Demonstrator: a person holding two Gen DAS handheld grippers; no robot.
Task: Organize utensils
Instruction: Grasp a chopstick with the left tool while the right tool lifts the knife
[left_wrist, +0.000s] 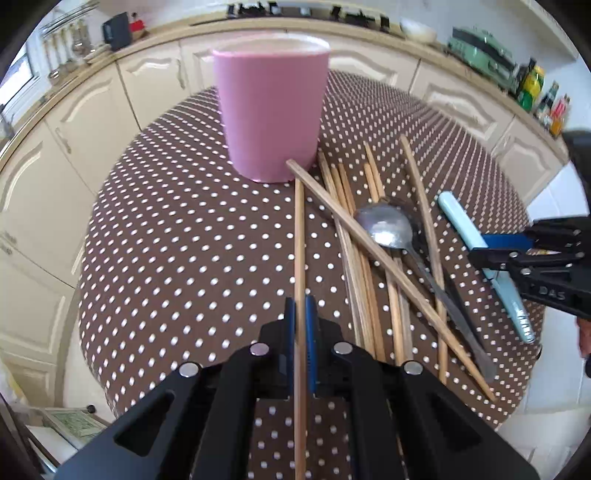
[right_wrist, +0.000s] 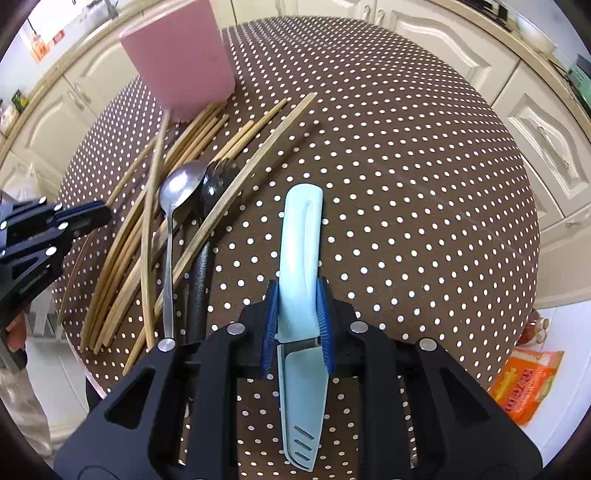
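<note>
**Both grippers loaded; transfer to cup pending**

A pink cup (left_wrist: 271, 110) is seen standing upright on the polka-dot table (left_wrist: 177, 236), at the left of the utensil spread; no utensil is seen rising above its rim. The left gripper (left_wrist: 300, 321) is closed on a single wooden chopstick (left_wrist: 299, 236), which is held between the blue pads (left_wrist: 290, 325) and points toward the cup's base, its far end near that base.

Just right of the cup, a loose pile of chopsticks (left_wrist: 354, 236) is noted, with a metal spoon (left_wrist: 386, 225) lying across it and a dark-handled fork (right_wrist: 214, 184) beside the spoon.

Further right, a pale blue sheathed knife (right_wrist: 299, 258) is clamped by the right gripper (right_wrist: 297, 314) at the junction of handle and sheath. Whether the knife is lifted off the cloth cannot be told.

The step in hand is judged to be pick-up: one item is secured per gripper and none is deposited. For the next move, each item would need to be raised, tilted toward vertical and lowered through the cup mouth, one gripper at a time, so that the cup is not knocked.
</note>
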